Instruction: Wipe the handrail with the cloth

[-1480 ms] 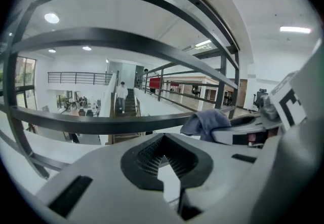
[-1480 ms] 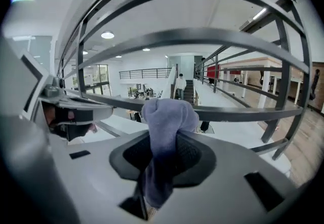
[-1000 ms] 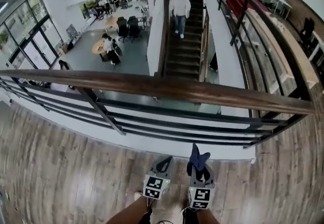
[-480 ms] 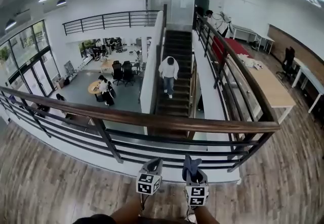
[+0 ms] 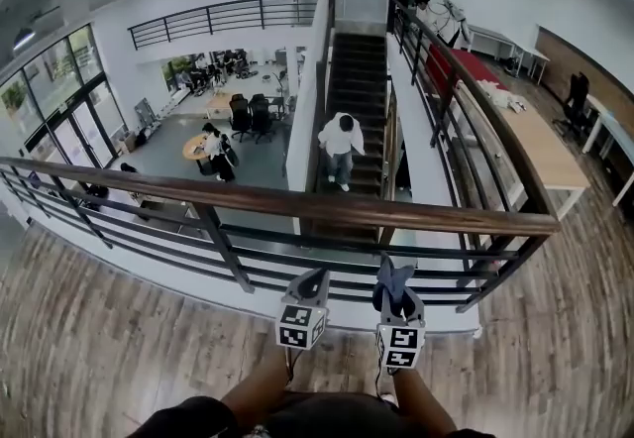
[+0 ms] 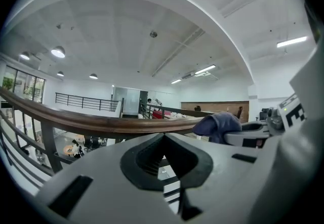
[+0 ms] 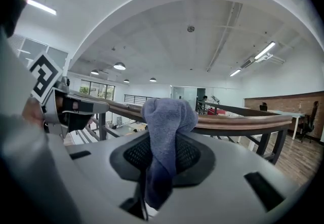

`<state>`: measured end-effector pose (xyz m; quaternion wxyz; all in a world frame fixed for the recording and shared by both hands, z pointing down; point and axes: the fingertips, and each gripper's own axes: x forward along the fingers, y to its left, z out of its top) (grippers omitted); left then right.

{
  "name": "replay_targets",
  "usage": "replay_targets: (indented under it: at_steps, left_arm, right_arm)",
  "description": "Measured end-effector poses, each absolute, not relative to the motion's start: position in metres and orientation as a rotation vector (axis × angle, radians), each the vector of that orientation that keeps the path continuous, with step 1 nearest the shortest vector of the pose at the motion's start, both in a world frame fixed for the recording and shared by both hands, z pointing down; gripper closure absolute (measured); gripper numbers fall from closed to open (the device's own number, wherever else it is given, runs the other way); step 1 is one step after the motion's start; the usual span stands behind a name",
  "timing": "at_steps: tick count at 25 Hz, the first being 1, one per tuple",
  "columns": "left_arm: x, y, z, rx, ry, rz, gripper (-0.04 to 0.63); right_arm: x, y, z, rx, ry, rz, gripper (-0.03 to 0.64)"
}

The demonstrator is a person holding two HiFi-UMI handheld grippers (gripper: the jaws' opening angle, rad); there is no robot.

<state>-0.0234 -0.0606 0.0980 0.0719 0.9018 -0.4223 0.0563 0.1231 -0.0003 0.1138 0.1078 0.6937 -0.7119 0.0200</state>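
A brown wooden handrail [image 5: 297, 201] runs across the head view on top of a black metal railing [image 5: 228, 258]. My right gripper [image 5: 393, 295] is shut on a blue-grey cloth [image 5: 392, 284], held below and short of the rail. In the right gripper view the cloth [image 7: 166, 132] stands up between the closed jaws, with the handrail [image 7: 238, 124] behind it. My left gripper [image 5: 309, 285] is beside it, shut and empty; its own view shows the jaws [image 6: 163, 153] pressed together, the handrail [image 6: 101, 122] ahead and the cloth [image 6: 217, 125] at the right.
Beyond the railing the floor drops to a lower hall with a staircase [image 5: 352, 119], a person [image 5: 341, 147] on it, and tables with seated people [image 5: 213, 151]. The rail bends at a corner on the right [image 5: 540, 225]. I stand on wooden flooring [image 5: 89, 347].
The view has tilted and the rail sits nearer the grippers. Both grippers have risen a little toward the railing. The person on the stairs has walked further down.
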Motion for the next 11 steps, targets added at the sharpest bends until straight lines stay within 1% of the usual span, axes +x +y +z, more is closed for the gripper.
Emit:
replay_targets:
  at_steps: [11]
  left_arm:
    - [-0.023,-0.050,0.111,2.698,-1.248,0.202,0.597]
  right_arm:
    - [0.115,0.006,0.116,2.054,-2.114,0.051,0.518]
